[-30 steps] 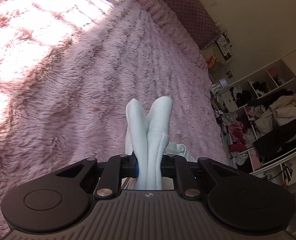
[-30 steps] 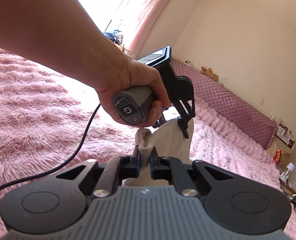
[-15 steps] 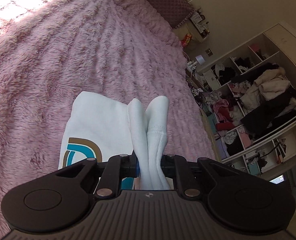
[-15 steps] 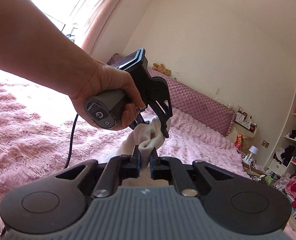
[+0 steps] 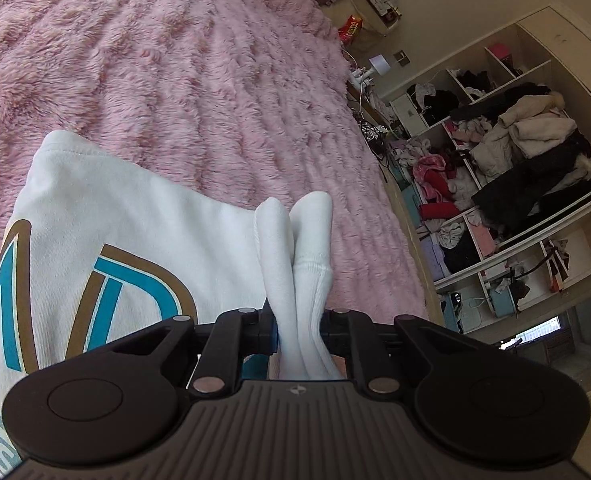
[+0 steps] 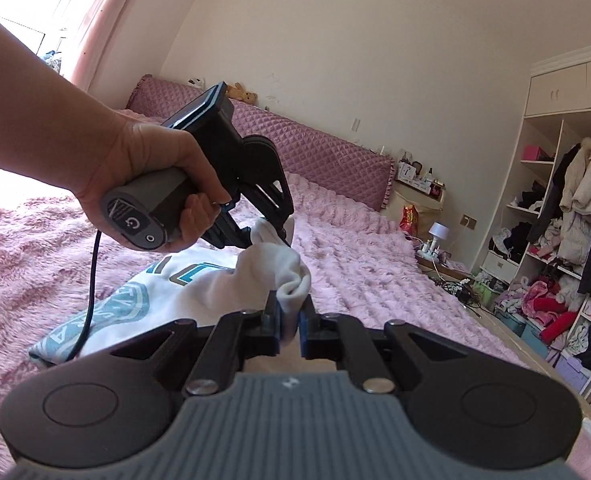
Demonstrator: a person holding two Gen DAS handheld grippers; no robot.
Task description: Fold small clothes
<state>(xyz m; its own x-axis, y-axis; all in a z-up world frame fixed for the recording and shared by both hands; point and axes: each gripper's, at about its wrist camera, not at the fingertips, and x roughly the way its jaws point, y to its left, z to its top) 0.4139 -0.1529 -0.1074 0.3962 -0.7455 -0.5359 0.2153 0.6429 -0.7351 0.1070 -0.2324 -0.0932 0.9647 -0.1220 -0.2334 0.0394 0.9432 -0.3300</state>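
Socks (image 5: 301,264) clamped both ends; middle hidden behind grippers

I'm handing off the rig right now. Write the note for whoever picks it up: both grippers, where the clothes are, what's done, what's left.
Left gripper: jaws shut on the white socks, toe ends sticking out past the jaws.
Right gripper: jaws shut on the other end of the same socks, which are bunched between the two grippers, off the bed.
Folded white T-shirt with teal and gold print lies flat on the pink fluffy blanket, just below and beside the socks.
Done: T-shirt looks folded; socks paired and doubled over.
Left: probably lay the socks down by the T-shirt and let go.
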